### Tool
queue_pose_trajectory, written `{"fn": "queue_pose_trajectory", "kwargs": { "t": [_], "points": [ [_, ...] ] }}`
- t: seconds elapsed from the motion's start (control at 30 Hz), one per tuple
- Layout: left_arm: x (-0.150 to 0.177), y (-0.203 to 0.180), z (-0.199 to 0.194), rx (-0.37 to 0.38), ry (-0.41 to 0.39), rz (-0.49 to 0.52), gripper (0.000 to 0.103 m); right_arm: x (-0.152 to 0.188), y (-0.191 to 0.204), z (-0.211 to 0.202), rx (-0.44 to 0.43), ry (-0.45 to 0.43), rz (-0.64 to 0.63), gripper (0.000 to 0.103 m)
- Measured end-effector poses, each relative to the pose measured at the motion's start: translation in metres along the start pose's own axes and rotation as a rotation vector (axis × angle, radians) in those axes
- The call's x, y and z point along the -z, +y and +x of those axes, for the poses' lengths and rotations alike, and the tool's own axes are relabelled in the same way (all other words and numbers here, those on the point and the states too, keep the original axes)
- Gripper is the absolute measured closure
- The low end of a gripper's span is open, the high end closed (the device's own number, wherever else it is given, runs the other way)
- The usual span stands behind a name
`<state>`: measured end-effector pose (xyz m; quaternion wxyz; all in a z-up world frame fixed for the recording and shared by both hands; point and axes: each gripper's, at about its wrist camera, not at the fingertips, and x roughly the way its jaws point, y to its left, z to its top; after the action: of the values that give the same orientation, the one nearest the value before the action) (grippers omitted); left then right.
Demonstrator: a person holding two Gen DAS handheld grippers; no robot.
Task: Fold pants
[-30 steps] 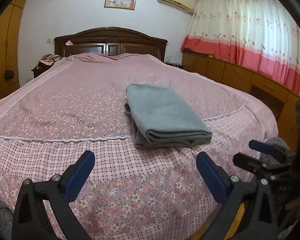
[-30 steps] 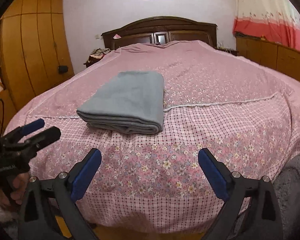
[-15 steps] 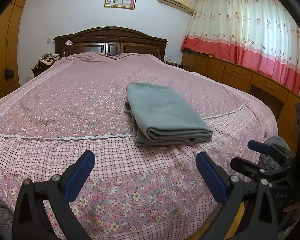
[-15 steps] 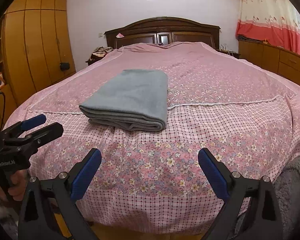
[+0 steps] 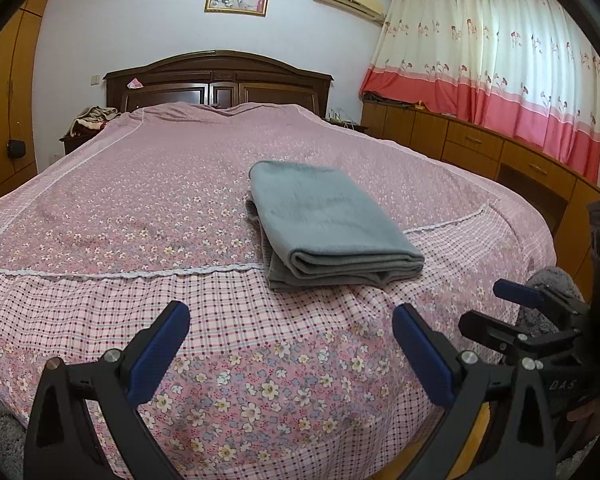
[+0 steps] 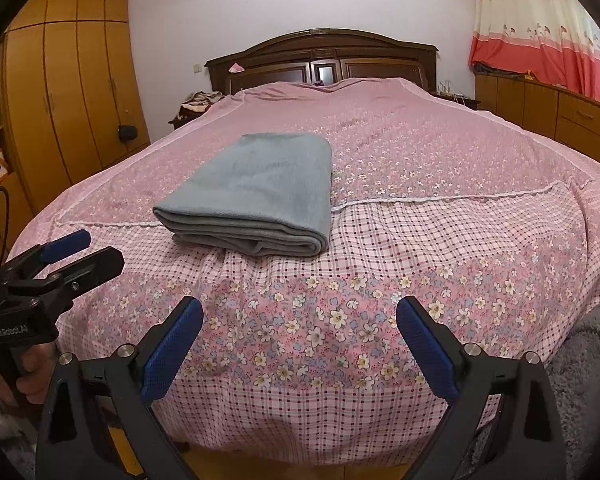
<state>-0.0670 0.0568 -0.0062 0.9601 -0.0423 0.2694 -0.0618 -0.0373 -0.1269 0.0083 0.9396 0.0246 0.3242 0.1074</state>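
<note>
The grey pants (image 5: 324,220) lie folded in a flat stack on the pink floral bedspread (image 5: 140,200), near the foot of the bed. They also show in the right wrist view (image 6: 256,192). My left gripper (image 5: 292,340) is open and empty, held back from the bed's foot edge, short of the pants. My right gripper (image 6: 300,340) is open and empty too, also back from the foot edge. Each gripper shows at the side of the other's view: the right one (image 5: 512,308) and the left one (image 6: 72,252).
A dark wooden headboard (image 5: 220,80) stands at the far end of the bed. Wooden cabinets (image 5: 480,148) under red and cream curtains run along the right. A wooden wardrobe (image 6: 68,88) stands on the left. A bedside table holds a heap of clothes (image 5: 92,118).
Both grippers have drawn slightly back and up from the bed. The folded pants have not moved. Both stay open.
</note>
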Motion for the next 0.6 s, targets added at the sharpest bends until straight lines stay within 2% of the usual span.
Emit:
{"fn": "queue_pose_trajectory", "kwargs": {
  "t": [0.6],
  "points": [
    [0.0007,0.0004,0.0,0.001,0.002,0.001,0.0,0.003,0.0011,0.0023,-0.002,0.015,0.013,0.004]
  ]
}}
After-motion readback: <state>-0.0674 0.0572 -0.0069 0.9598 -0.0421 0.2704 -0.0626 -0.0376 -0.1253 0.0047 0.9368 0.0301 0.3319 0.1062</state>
